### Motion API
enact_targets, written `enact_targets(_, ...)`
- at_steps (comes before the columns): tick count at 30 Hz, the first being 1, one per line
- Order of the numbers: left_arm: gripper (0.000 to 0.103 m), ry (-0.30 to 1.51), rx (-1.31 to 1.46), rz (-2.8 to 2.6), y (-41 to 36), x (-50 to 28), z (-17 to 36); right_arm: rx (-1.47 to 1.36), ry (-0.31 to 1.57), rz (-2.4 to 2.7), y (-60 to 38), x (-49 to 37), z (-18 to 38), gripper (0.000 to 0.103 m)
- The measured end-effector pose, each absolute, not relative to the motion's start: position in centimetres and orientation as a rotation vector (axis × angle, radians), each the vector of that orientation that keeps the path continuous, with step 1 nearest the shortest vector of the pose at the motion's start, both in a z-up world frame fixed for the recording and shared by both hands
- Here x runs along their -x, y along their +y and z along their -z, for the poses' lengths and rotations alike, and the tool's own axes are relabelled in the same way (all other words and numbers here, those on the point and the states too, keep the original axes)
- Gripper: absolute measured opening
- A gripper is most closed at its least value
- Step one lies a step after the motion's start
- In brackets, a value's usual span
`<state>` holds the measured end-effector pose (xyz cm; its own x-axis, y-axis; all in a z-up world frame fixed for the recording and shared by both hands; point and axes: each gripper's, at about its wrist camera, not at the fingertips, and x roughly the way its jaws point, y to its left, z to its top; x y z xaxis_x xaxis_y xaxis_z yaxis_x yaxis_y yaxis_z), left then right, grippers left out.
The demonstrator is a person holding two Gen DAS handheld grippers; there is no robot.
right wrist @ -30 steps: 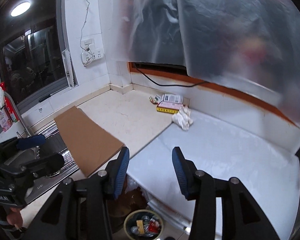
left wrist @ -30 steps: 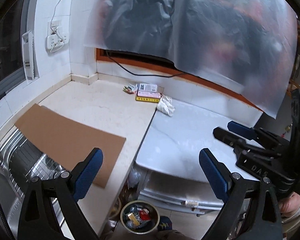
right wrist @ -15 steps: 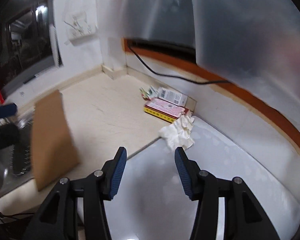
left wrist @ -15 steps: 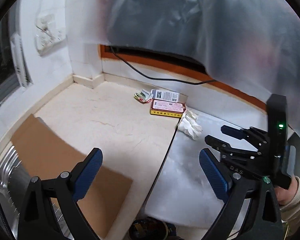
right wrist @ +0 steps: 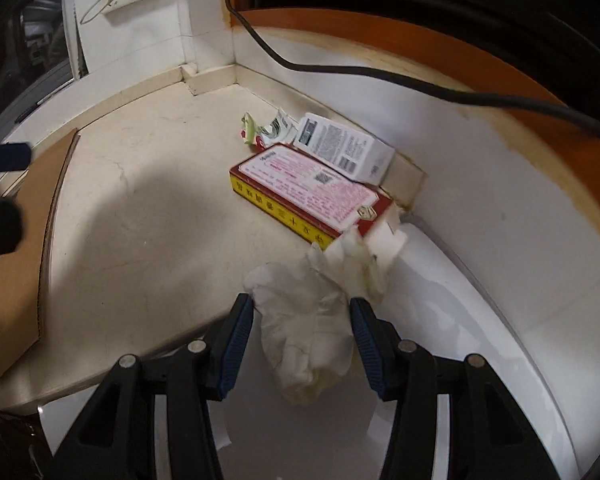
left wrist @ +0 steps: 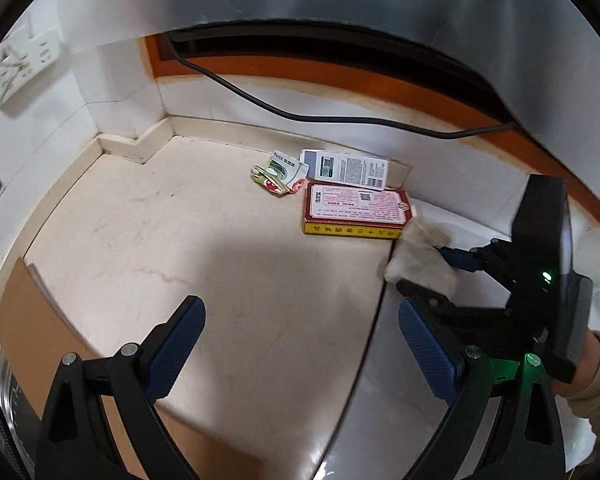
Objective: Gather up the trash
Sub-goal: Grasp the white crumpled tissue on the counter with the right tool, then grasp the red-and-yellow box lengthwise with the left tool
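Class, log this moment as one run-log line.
phase: reach | right claw: open around crumpled tissue | left claw: open, empty | red box: untouched

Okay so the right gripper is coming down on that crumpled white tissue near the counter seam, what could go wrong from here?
1. The crumpled tissue lies between the right gripper's open jaws; it is loose and lumpy, so a pinch may catch only a fold and tear or drop it.
2. Its far end touches the red and yellow box, so lifting might drag or nudge that box.
3. The left gripper hangs open close by, so the two could bump.
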<state>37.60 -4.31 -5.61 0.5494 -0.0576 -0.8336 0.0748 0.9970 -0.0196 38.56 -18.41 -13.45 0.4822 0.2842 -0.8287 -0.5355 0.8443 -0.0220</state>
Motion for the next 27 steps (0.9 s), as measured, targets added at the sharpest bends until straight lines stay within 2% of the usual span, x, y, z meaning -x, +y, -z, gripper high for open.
enact_targets(3,0.096,1.006,-0.023,0.089,-4.7,-39.5,6.5,0.287,0.97,-0.55,-18.5,-38.9,14.0,0.045)
enact_targets(7,0.096,1.018,-0.028,0.087,-5.4,-41.4,7.4,0.272,0.911,-0.554,-19.4,-38.1,13.0,0.039)
enact_targets(13,0.096,1.01,-0.008,0.055,-6.7,-43.3,8.4,0.287,0.755,-0.414,-21.4,-37.6,11.3,0.039)
enact_targets(21,0.096,1.004,-0.01,0.04,-7.6,-43.8,9.2,0.34,0.697,-0.248,-22.3,-39.8,11.7,0.039)
enact_targets(27,0.096,1.007,0.025,0.014,-6.5,-44.0,9.5,0.401,0.738,-0.267,-21.2,-41.9,13.6,0.039)
